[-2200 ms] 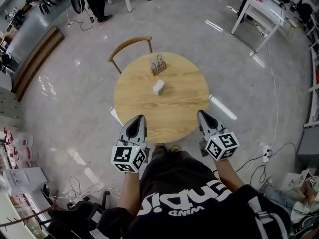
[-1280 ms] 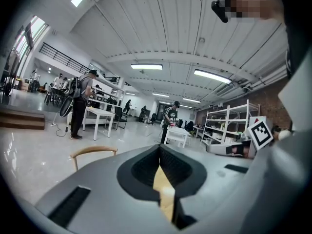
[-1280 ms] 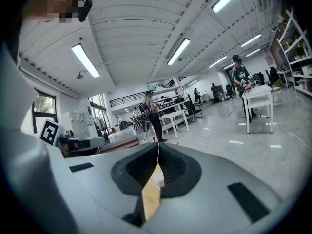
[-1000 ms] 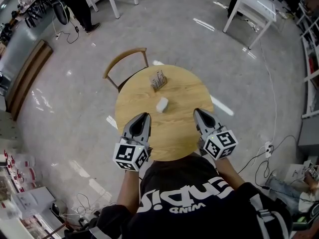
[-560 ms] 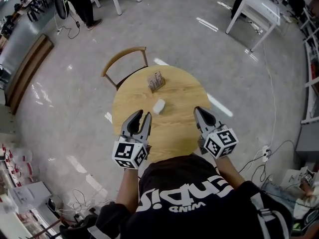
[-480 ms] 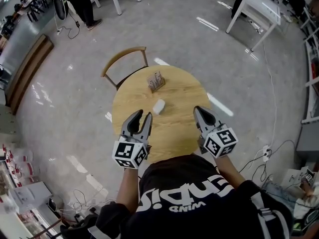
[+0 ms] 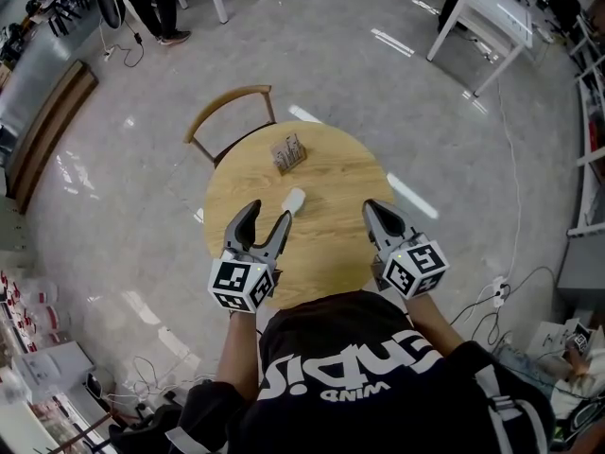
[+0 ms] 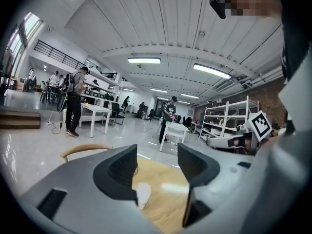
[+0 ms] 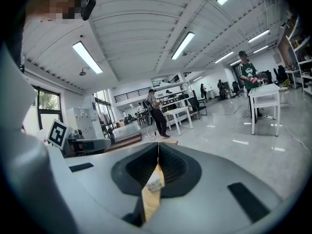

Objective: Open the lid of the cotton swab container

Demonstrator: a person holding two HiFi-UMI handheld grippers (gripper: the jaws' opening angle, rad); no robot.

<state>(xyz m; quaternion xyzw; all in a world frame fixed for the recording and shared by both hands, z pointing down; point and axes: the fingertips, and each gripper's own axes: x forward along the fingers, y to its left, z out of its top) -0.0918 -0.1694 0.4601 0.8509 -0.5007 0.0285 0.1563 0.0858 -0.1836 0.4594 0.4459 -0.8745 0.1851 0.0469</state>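
Observation:
The cotton swab container point(image 7: 294, 200) is a small white box lying near the middle of the round wooden table point(image 7: 331, 173). My left gripper point(image 7: 267, 218) hovers just short of it; its jaws have just been opening and stand wide apart with nothing between them. In the left gripper view the container point(image 8: 143, 195) lies on the table beyond the left gripper point(image 8: 157, 162), apart from both fingers. My right gripper point(image 7: 371, 208) is shut and empty over the table's right side, well clear of the container. In its own view the right gripper point(image 9: 158, 152) has its tips pressed together.
A small holder with upright sticks point(image 7: 288, 151) stands on the table's far side. A wooden chair point(image 7: 227, 121) is tucked in behind the table. White tables point(image 7: 482, 17) and people stand farther off on the grey floor.
The left gripper's jaws went from shut to wide open. Both grippers moved forward over the table, the left one closer to the white container.

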